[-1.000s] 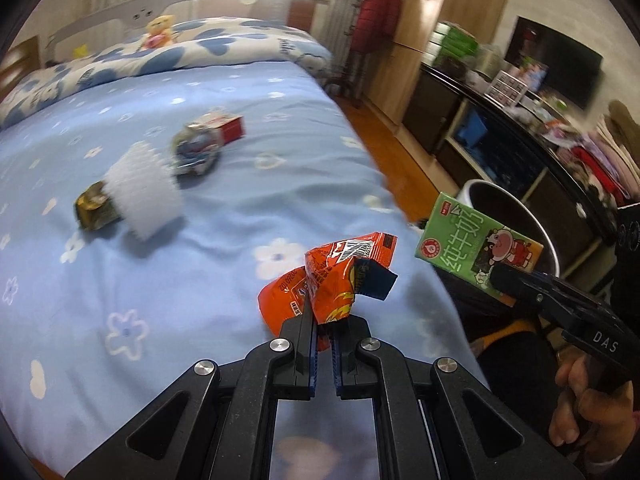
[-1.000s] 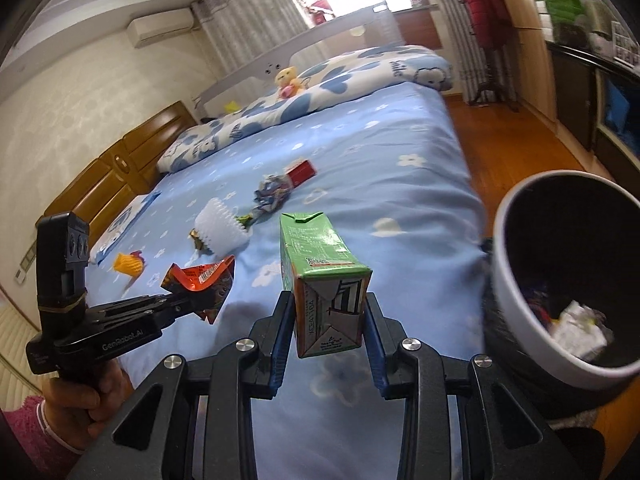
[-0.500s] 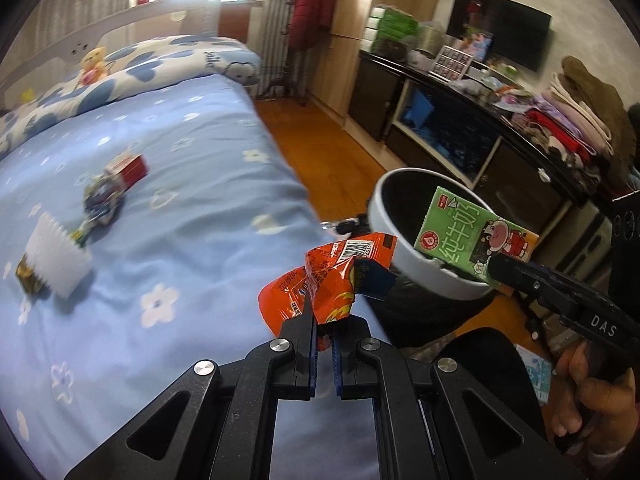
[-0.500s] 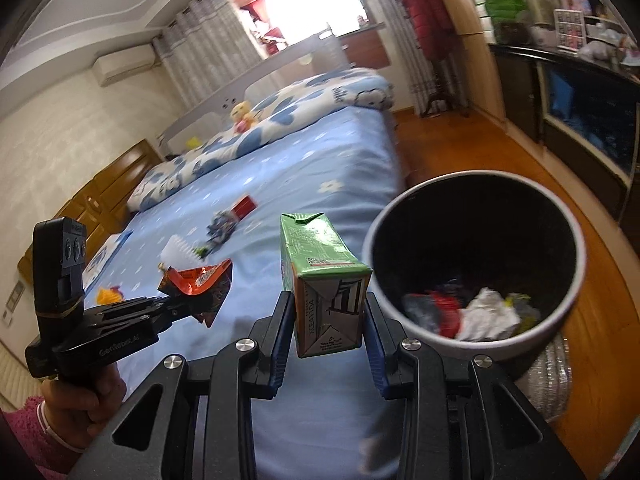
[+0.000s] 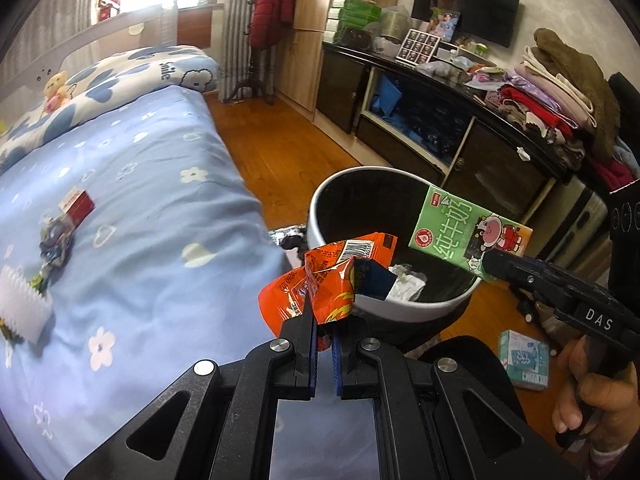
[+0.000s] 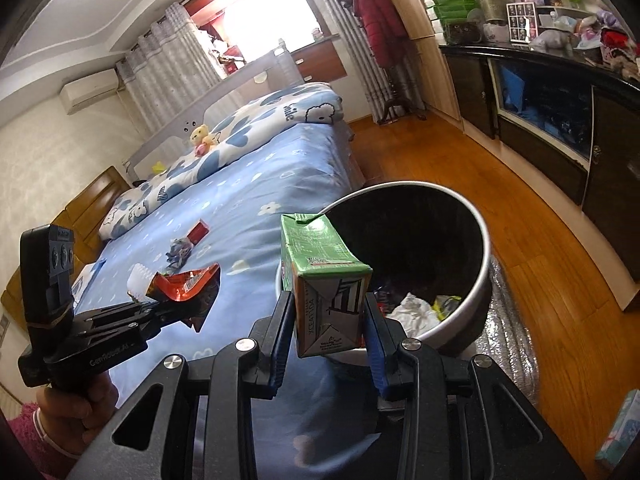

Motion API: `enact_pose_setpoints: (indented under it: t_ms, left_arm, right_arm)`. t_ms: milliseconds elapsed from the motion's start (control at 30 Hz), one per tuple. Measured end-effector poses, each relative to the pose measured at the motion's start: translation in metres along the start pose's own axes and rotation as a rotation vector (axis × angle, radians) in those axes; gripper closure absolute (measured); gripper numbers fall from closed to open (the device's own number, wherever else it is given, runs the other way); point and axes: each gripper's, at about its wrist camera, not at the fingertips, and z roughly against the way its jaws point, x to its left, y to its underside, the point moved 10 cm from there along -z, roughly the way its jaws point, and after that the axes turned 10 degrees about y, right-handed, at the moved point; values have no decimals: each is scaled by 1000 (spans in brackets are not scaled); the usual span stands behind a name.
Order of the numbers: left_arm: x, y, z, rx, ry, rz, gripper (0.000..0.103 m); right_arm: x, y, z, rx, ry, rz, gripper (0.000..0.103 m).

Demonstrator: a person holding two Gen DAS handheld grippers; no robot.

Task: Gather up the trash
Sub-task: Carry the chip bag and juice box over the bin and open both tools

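Partway through: the left gripper pinches an orange snack wrapper and the right gripper clamps a green milk carton, both poised at the bin, while more litter remains on the bed

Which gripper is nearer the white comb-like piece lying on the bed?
Left. The left gripper, shut on the orange wrapper, is at the bed's edge, on the comb-like piece's side. The right gripper holds the green carton at the bin.
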Motion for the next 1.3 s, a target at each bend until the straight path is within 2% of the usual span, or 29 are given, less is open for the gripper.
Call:
enact_pose_setpoints:
  t_ms: [367,833,1300]
  left_arm:
    - [-15,-22,-34,27,26,-42,99]
    - [-27,-39,-70,66,11,-77,98]
    - [-29,-43,-98,110,15,-78,98]
  right_arm:
    - [-27,-8,-5,22,51,-33,69]
    - [-38,-18,-18,44,89,-38,70]
    - [-43,-24,-43,84,116,2,70]
